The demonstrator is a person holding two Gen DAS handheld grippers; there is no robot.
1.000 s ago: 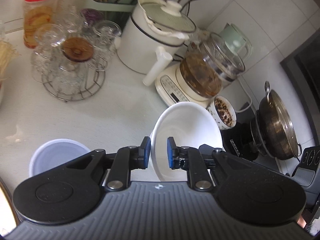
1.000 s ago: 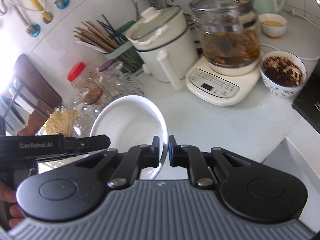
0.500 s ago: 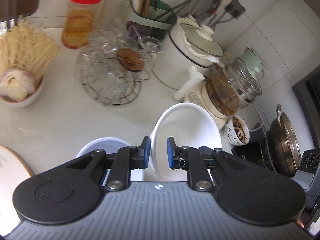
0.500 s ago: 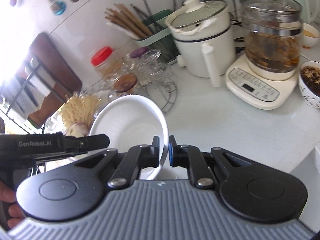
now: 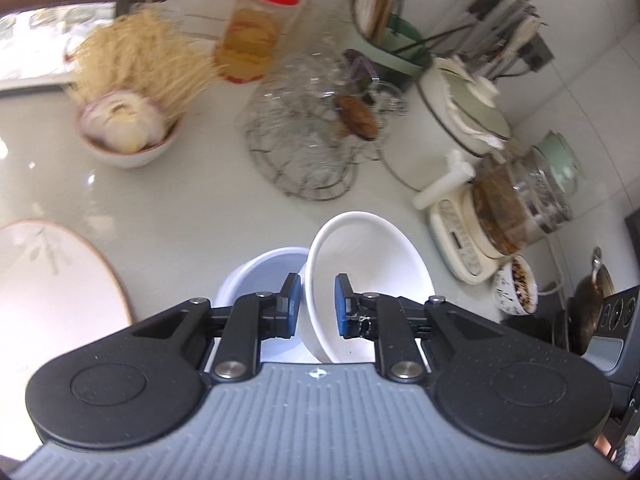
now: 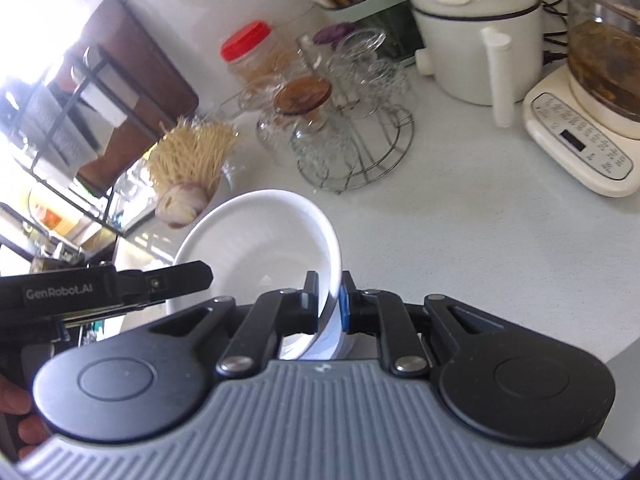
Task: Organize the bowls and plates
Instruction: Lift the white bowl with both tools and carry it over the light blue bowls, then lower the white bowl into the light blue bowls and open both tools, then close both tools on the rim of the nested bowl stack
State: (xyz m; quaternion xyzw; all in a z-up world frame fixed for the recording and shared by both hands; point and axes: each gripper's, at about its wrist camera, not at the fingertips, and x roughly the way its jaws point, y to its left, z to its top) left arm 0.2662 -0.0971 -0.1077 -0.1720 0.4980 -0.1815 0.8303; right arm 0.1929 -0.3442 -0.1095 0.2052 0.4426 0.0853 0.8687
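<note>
Countertop [image 5: 192,208] of pale, glossy stone is seen beneath both cameras, backed by white wall tiles. Along the back are ranged a red-lidded jar [image 5: 256,28], a wire rack of upturned glasses [image 5: 308,136], a green holder of chopsticks [image 5: 384,36], a white electric pot [image 5: 456,120] and a glass kettle [image 5: 516,204] on its cream base. A small bowl of noodles and onion [image 5: 128,120] is set to the left, and the rim of a patterned plate [image 5: 52,280] is seen at the left edge.

A white bowl [image 5: 368,264] is held above the counter, tipped on edge, its opening turned toward the right in the left wrist view. One side of its rim is clenched by the left gripper [image 5: 316,304], with one pad inside and one outside. The opposite side of the rim is pinched between the jaws of the right gripper [image 6: 329,300], where the opening is seen facing left. Just behind and below it, a pale bluish bowl [image 5: 260,272] is partly visible; whether the two touch cannot be told.
</note>
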